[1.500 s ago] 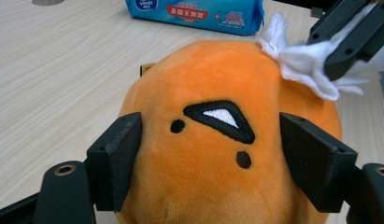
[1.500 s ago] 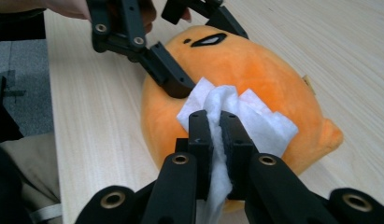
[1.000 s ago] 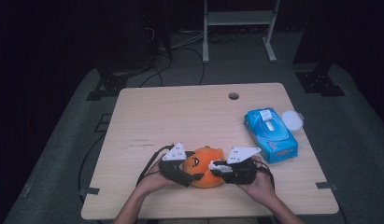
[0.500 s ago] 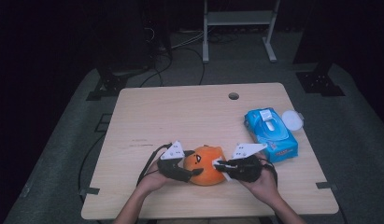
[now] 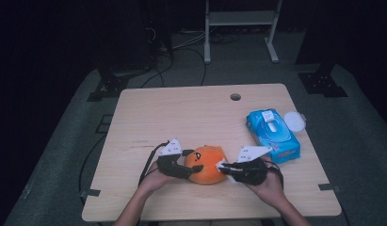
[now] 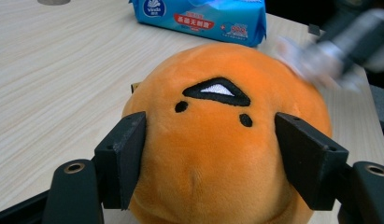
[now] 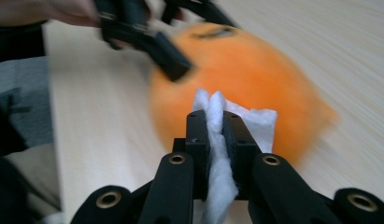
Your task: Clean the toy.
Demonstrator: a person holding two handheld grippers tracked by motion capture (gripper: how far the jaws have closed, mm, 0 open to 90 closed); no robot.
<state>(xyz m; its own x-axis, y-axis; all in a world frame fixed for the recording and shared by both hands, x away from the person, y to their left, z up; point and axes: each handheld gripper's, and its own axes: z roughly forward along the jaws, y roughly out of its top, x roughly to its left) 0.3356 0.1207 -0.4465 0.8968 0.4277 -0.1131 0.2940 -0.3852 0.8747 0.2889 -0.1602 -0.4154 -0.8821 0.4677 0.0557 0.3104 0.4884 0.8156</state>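
Observation:
A round orange plush toy (image 5: 207, 162) with a stitched face lies near the table's front edge. My left gripper (image 5: 187, 165) is shut on it, one jaw pressing into each side of the plush (image 6: 217, 140). In its own view the left gripper (image 6: 213, 161) straddles the toy. My right gripper (image 5: 225, 166) is shut on a white wipe (image 7: 217, 121) and holds it against the plush's right side (image 7: 255, 74). The left gripper (image 7: 152, 42) appears blurred beyond the toy in the right gripper view.
A blue pack of wet wipes (image 5: 273, 134) lies at the table's right side, also seen far off (image 6: 203, 14), with a round white lid (image 5: 294, 121) beside it. A cable hole (image 5: 235, 97) is at the back of the table (image 5: 181, 117).
The right gripper with the wipe has shifted slightly along the plush's right side and is blurred with motion. The left gripper and the plush have stayed put.

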